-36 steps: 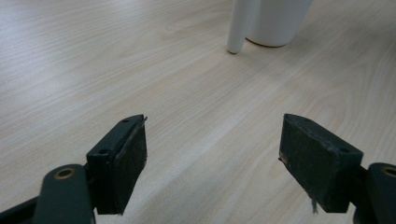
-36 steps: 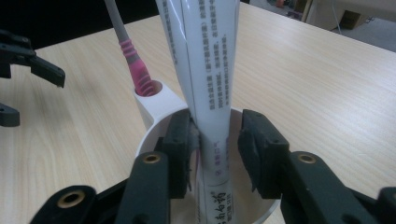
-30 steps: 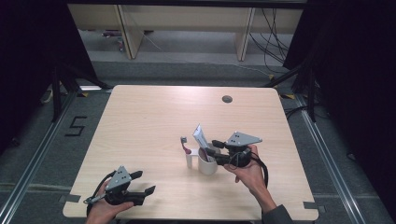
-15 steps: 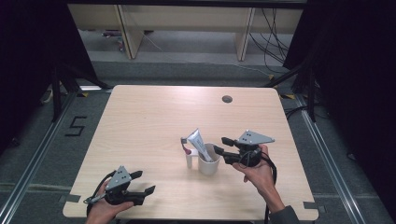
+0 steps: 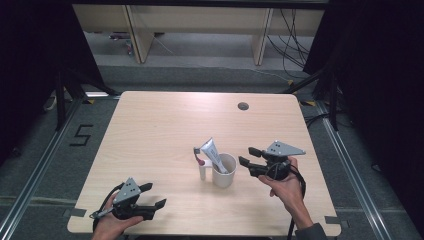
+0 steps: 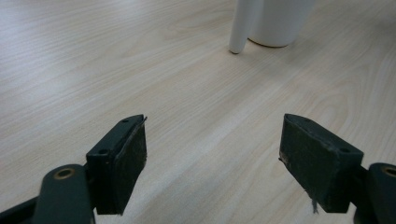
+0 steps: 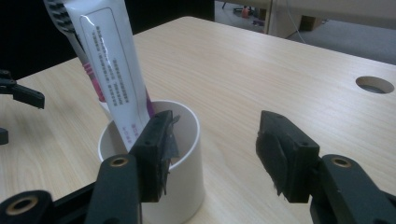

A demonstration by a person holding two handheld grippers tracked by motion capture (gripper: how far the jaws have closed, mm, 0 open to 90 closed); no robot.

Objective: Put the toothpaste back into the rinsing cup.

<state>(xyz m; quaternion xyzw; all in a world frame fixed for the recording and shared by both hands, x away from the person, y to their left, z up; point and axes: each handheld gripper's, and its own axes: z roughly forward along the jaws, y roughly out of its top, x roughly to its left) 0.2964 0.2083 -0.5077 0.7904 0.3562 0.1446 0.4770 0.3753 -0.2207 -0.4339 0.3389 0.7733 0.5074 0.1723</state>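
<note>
Toothpaste tube (image 7: 114, 70) stands tilted in the white cup (image 5: 223, 171), with a toothbrush (image 5: 198, 156) beside it, so I judge both are stowed. My right gripper (image 5: 246, 156) has just been opening its fingers; nothing lies between them, the cup just off their left tip. My left gripper (image 5: 152, 196) rests released, well apart, low on the surface (image 5: 165, 125).

This looks like a lab or recording studio. A bare light-wood table (image 5: 165, 125) with a cable hole (image 5: 243, 106) stands ringed by black curtains (image 5: 380, 75), left and right. Metal floor rails (image 5: 30, 170) run along both sides, a taped "5" (image 5: 81, 135) marks the grey floor at left, and loose cables (image 5: 292, 35) trail under benches at the far end.
</note>
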